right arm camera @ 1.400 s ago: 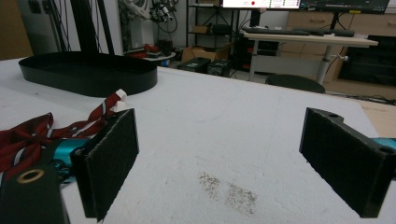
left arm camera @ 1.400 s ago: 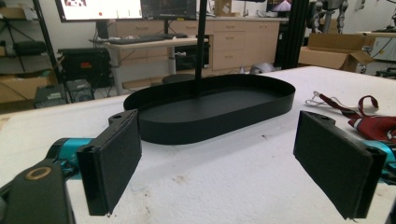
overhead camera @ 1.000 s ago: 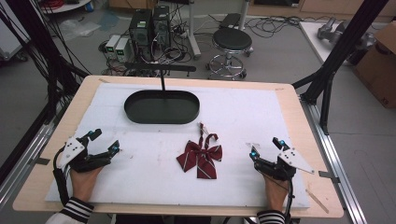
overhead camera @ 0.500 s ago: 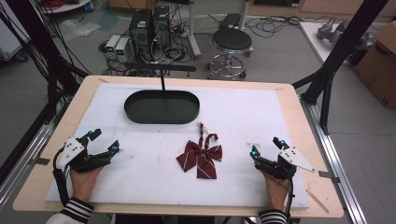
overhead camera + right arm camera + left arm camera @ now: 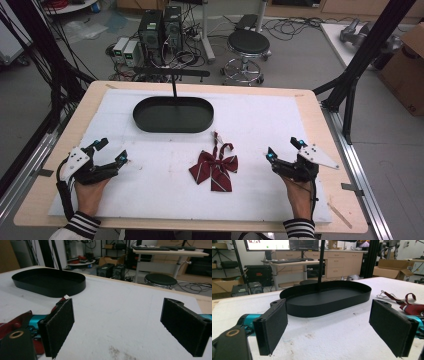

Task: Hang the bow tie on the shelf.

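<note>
We are holding both the left tongs (image 5: 111, 149) and right tongs (image 5: 284, 148) wide open, empty, flanking the bow tie (image 5: 215, 167) on the worktop (image 5: 305, 100).

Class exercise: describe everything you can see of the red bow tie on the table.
The bow tie is dark red cloth with thin pale stripes, its two loops spread above two hanging tails. A thin strap of the same cloth curls from its top toward the black tray, stopping short of it. It lies flat on the white mat, between the hand-held grippers, touched by neither.
</note>
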Available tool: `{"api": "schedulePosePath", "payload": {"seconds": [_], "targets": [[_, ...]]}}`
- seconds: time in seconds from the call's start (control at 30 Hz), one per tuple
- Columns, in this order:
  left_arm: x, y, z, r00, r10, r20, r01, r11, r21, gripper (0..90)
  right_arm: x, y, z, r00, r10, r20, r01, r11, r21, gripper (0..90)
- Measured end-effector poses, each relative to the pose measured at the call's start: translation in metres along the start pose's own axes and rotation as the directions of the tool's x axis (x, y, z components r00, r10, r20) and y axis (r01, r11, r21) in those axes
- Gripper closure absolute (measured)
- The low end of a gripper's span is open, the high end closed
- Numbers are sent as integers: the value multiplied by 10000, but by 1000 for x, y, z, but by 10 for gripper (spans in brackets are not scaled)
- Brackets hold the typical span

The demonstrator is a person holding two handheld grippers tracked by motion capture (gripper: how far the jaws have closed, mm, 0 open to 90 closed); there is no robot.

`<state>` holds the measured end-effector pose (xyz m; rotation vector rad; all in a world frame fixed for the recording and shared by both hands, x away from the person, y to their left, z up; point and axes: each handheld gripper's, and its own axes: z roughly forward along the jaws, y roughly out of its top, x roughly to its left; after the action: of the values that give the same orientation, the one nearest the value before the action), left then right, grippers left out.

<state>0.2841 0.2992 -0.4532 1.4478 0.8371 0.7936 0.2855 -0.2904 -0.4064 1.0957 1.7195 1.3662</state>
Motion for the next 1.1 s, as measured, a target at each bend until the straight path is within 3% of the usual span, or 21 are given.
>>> {"api": "schedulePosePath", "payload": {"seconds": [0.17, 0.27, 0.4, 0.43, 0.5, 0.63, 0.77, 0.83, 1.03, 1.1], "targets": [[0, 0, 0, 10000, -1, -16, 1, 10000, 9, 156, 6, 21, 17, 9989, -165, -444, 190, 9982, 563, 108], [0, 0, 0, 10000, -4, -26, 4, 10000, 11, 156, 13, 35, 29, 9951, -463, -874, 551, 9933, 1015, 108], [0, 0, 0, 10000, -52, -43, 52, 10000, -24, 156, 21, 47, 43, 9904, -736, -1173, 908, 9847, 1484, 108], [0, 0, 0, 10000, -61, -47, 60, 10000, -16, 156, 27, 55, 53, 9846, -935, -1479, 1203, 9754, 1847, 108], [0, 0, 0, 10000, -61, -44, 61, 10000, -21, 156, 32, 60, 61, 9784, -1253, -1642, 1574, 9671, 2000, 108], [0, 0, 0, 10000, -54, -49, 54, 10000, -16, 156, 39, 69, 73, 9741, -1290, -1858, 1692, 9607, 2202, 109], [0, 0, 0, 10000, -45, -49, 45, 10000, -14, 156, 50, 77, 93, 9636, -1597, -2144, 2193, 9308, 2923, 110], [0, 0, 0, 10000, -54, -46, 54, 10000, -24, 156, 53, 79, 101, 9666, -1514, -2068, 2146, 9192, 3302, 145], [0, 0, 0, 9999, -91, -58, 90, 10000, -40, 156, 58, 83, 116, 9667, -1354, -2171, 2112, 9011, 3787, 158], [0, 0, 0, 9999, -103, -52, 103, 9999, -42, 156, 61, 82, 125, 9635, -1307, -2337, 2198, 8847, 4111, 159]]}}
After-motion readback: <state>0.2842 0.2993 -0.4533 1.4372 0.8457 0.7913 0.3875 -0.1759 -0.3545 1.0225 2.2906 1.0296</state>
